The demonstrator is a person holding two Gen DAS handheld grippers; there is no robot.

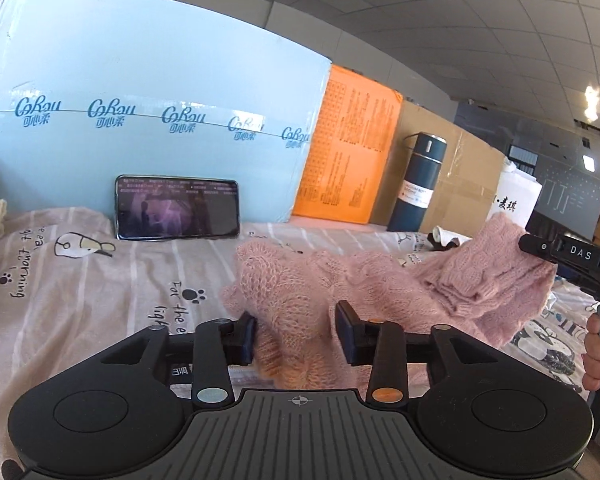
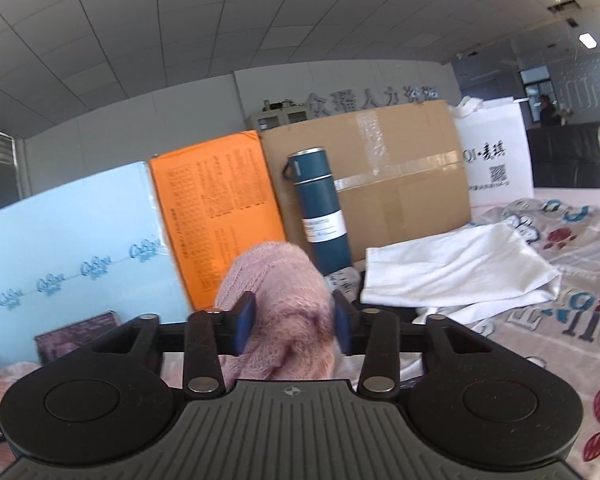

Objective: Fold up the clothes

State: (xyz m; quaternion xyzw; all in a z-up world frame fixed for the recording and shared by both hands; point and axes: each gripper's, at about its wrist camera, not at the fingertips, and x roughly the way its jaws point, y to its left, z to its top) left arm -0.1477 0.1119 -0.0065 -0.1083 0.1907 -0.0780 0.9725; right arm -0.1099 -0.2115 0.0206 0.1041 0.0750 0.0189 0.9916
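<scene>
Counted: 2 grippers, left (image 1: pixel 296 336) and right (image 2: pixel 294 320). 1 pink sweater (image 1: pixel 340 280). 1 phone (image 1: pixel 177 208). 1 flask (image 2: pixel 320 216). 3 boxes: blue (image 1: pixel 140 80), orange (image 2: pixel 216 208), brown (image 2: pixel 400 176). 1 white bag (image 2: pixel 496 156). 1 white garment (image 2: pixel 452 272). 1 sheet (image 1: pixel 80 280).

A sweater (image 1: pixel 340 292) lies on the bed (image 1: pixel 100 280), stretched between the left claw (image 1: pixel 296 336) and right claw (image 2: pixel 294 322). Behind it a phone (image 1: pixel 177 208) leans on a box (image 1: pixel 140 100); a flask (image 1: pixel 418 184) stands further right, a shirt (image 2: pixel 452 272) right of that.
</scene>
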